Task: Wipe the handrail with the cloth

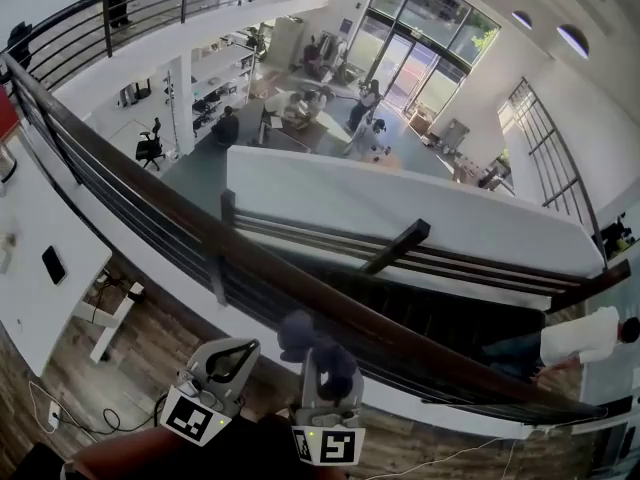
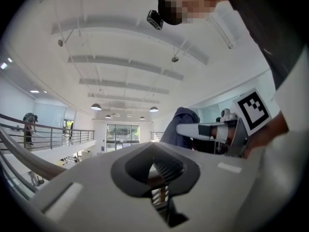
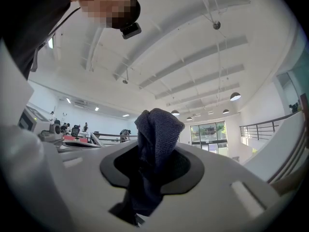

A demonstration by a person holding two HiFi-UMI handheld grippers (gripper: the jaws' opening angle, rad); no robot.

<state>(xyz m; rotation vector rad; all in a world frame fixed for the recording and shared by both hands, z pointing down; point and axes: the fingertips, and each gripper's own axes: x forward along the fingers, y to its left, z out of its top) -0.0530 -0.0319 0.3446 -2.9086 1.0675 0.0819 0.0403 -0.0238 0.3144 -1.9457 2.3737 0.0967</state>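
Two grippers, one cloth, one handrail. My left gripper [image 1: 232, 353] has its jaws closed together on nothing. My right gripper [image 1: 325, 366] is clamped on the dark blue cloth [image 1: 298, 334], which bunches up beyond its jaws at the near edge of the dark handrail [image 1: 190, 218]; I can't tell if it touches. Beyond the rail are stairs [image 1: 450, 318], with one person in a white shirt [image 1: 585, 336] at the far right.

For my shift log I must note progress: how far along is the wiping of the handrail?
Done: the cloth is gripped in the right tool. In hand: it is held at the near edge of the handrail; contact is unclear. Left: the wiping itself; no wiped stretch shows. The left tool is shut and empty.
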